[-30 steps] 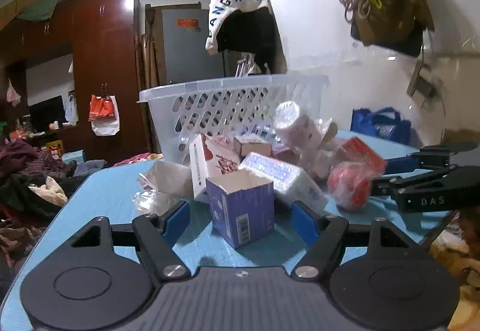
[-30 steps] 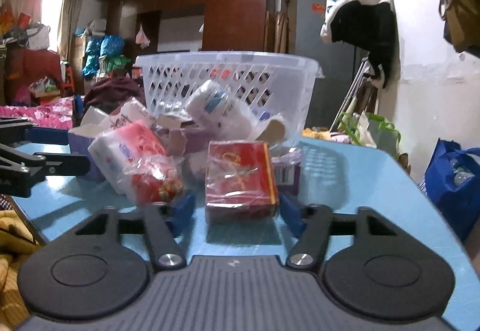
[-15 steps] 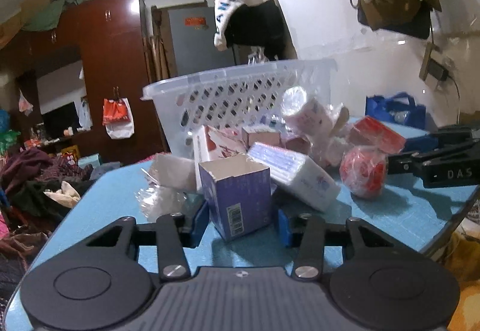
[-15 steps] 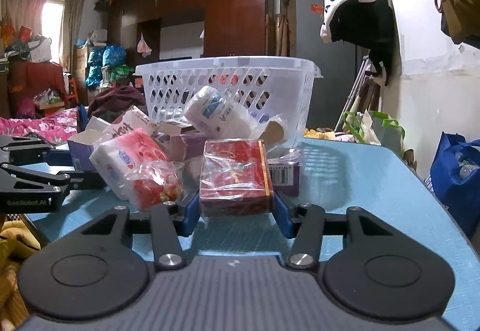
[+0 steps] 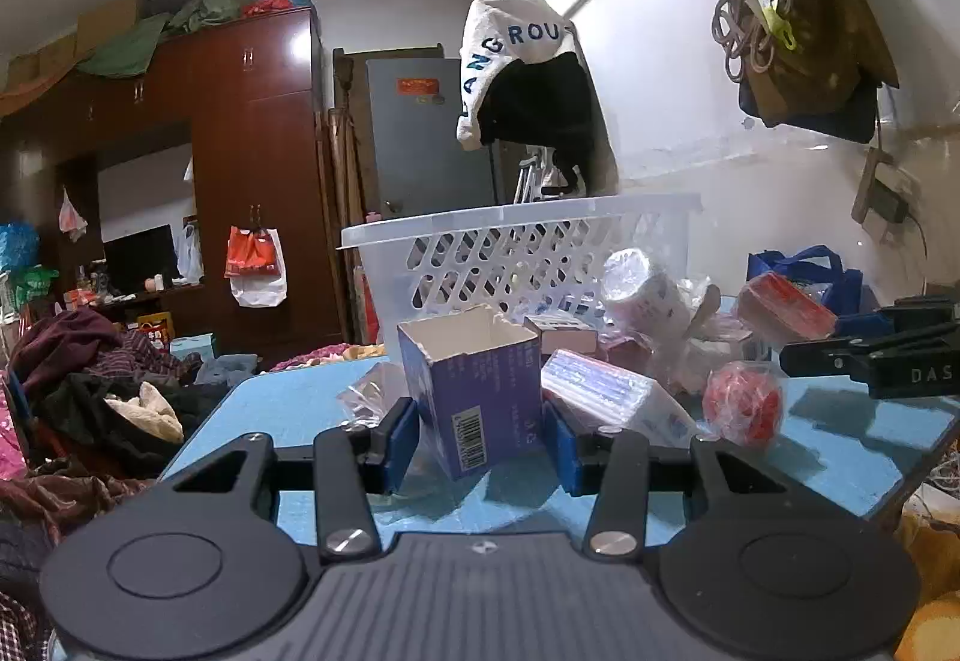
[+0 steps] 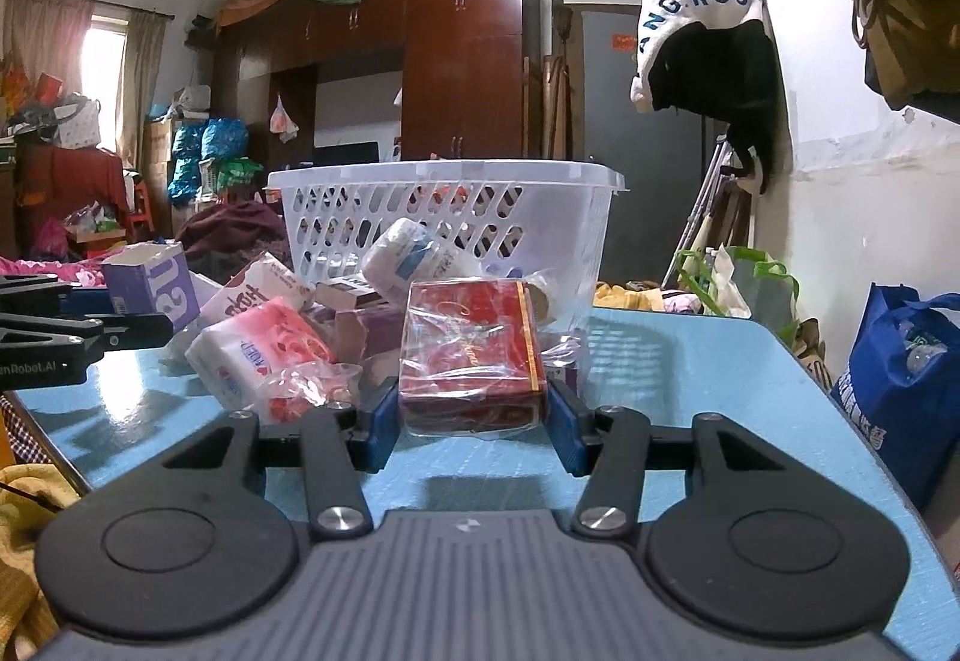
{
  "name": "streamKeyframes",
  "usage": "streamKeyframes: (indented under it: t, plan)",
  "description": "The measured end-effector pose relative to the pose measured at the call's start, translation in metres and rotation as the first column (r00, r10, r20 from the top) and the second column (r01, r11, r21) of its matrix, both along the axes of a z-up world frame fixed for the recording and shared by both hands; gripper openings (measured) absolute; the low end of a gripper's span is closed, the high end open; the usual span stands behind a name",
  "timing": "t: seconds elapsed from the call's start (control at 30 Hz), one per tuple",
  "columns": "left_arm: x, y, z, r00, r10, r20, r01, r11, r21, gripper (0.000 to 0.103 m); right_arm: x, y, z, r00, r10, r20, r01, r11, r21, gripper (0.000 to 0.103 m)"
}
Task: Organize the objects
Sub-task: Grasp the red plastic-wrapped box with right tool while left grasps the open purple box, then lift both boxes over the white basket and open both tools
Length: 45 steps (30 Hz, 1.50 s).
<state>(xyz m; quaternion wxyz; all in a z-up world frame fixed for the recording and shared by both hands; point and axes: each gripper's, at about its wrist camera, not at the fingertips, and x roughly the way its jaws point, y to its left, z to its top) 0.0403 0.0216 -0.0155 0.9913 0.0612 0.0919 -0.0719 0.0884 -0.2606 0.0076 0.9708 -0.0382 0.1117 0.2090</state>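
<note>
My left gripper (image 5: 480, 442) is shut on an open-topped purple carton (image 5: 474, 391), lifted slightly off the blue table (image 5: 252, 415). My right gripper (image 6: 474, 430) is shut on a red box wrapped in clear plastic (image 6: 471, 355), held just above the table (image 6: 690, 373). A white perforated basket (image 5: 528, 253) stands behind the pile; it also shows in the right wrist view (image 6: 444, 217). The purple carton shows at the left in the right wrist view (image 6: 150, 286).
Loose items lie before the basket: a pink tissue pack (image 6: 252, 355), a white roll (image 6: 408, 256), a red wrapped ball (image 5: 741, 403), a blue-white pack (image 5: 612, 391). A blue bag (image 6: 906, 361) stands beyond the table's right edge. Clothes pile (image 5: 90, 379) at left.
Both grippers have closed onto their objects and lifted them: the left on the purple carton, the right on the red box. Both views have risen a little.
</note>
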Motion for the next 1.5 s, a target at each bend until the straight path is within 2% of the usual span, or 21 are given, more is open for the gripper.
streamKeyframes:
  t: [0.43, 1.1, 1.33, 1.5]
  plan:
    - [-0.003, 0.004, 0.004, 1.0, 0.009, 0.023, -0.009, 1.0, -0.017, 0.05, -0.005, -0.005, 0.008, 0.999, -0.007, 0.04, 0.007, 1.0, 0.024, 0.054]
    - [-0.002, 0.009, 0.011, 0.999, 0.017, 0.033, -0.015, 0.999, -0.037, 0.05, -0.003, -0.01, 0.011, 0.998, -0.017, 0.053, 0.015, 0.999, 0.039, 0.054]
    - [0.001, 0.012, 0.026, 0.999, 0.007, 0.052, -0.003, 0.997, -0.081, 0.05, -0.004, -0.01, 0.026, 0.997, -0.01, 0.078, 0.006, 0.999, 0.05, 0.054]
    - [0.02, 0.014, 0.06, 0.996, -0.02, 0.085, 0.029, 0.993, -0.115, 0.049, 0.009, -0.002, 0.053, 0.994, 0.024, 0.103, -0.03, 0.998, 0.055, 0.054]
